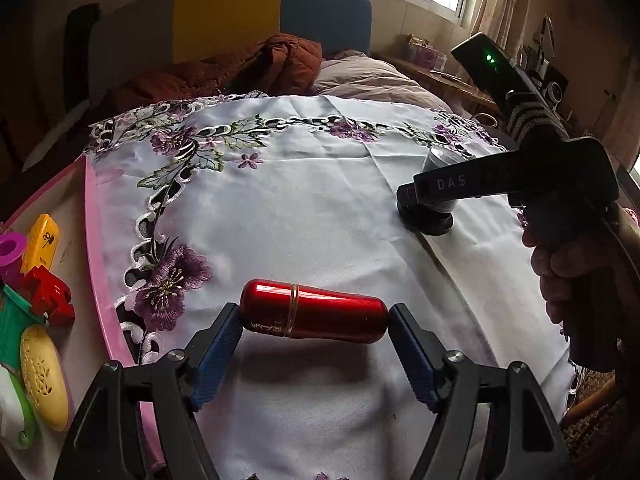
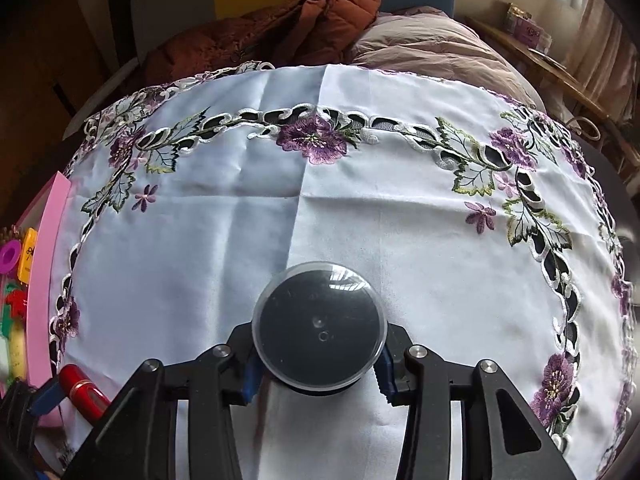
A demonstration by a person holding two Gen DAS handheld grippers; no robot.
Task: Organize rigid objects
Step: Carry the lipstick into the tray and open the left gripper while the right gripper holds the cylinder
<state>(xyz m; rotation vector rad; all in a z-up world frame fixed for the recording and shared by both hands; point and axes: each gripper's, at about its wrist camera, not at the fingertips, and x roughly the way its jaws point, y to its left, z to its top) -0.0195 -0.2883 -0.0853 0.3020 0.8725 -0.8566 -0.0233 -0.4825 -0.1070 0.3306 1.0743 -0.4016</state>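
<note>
Red capsule (image 1: 314, 311) is clamped end to end by the left gripper (image 1: 314, 320), lying sideways over the embroidered cloth (image 1: 304, 200), near the cloth's left edge. Round black jar with clear lid (image 2: 319, 330) is gripped by the right gripper (image 2: 318, 364), toward the cloth's right side. Pink tray (image 1: 92, 240) of plastic toys (image 1: 42, 240) is seen just off the cloth's left edge.

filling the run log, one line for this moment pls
left gripper: shut on red tube | right gripper: shut on black jar | both on cloth
</note>
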